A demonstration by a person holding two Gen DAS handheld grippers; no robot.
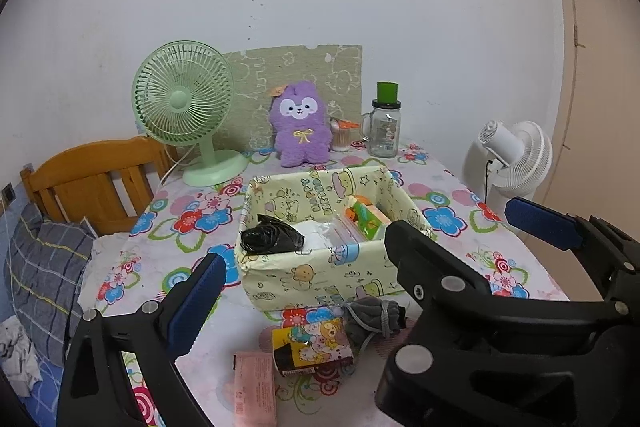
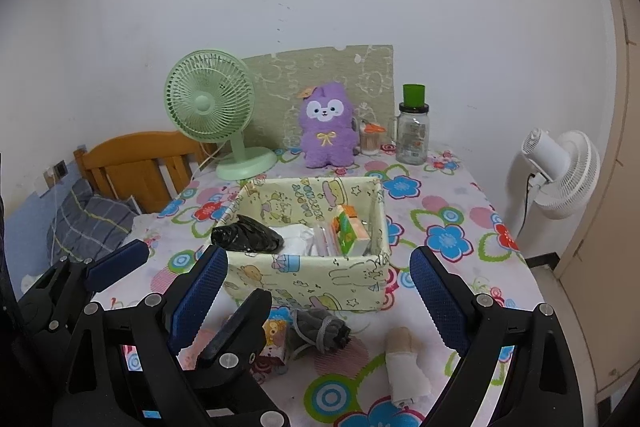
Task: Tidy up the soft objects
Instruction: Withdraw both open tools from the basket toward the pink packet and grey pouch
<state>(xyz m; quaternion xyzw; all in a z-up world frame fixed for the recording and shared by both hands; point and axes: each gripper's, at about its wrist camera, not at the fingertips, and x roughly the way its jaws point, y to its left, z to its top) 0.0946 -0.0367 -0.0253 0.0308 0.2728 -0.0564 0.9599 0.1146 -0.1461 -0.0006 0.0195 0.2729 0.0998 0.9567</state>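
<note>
Blue-padded tongs fill the foreground of both wrist views, the left tongs [image 1: 360, 255] and the right tongs [image 2: 320, 299] each spread wide and pinching nothing above a bench [image 2: 460, 267] covered in a bright flower-print cloth. Just ahead of them, at the near edge of the bench, soft items lie loose: a crumpled grey cloth bundle [image 2: 320, 331] with a cord touching the front wall of the storage box, a cartoon-print tissue pack [image 1: 312, 349] beside it, a pink packet [image 1: 256, 387] to its left, and a rolled white and beige sock [image 2: 406, 371] well to the right. A pale yellow fabric box [image 2: 304, 275] printed with cartoon animals stands mid-bench and holds a black plastic bag [image 2: 248, 235] at its left side, white folded cloth [image 2: 298, 241] in the middle, clear plastic sleeves and a green and orange pack [image 2: 350, 231] at the right. Behind the box, a purple plush toy [image 2: 326, 127] stands upright against a green patterned board [image 2: 280, 75], flanked by a mint green desk fan [image 2: 210, 103] on the left and a small cup of toothpicks [image 2: 370, 139] and a glass jar with a green cap [image 2: 414, 131] on the right. Off the bench, a white standing fan [image 2: 568, 171] stands at right, while a wooden headboard [image 2: 140, 163] and a plaid pillow [image 2: 92, 223] sit at left.
</note>
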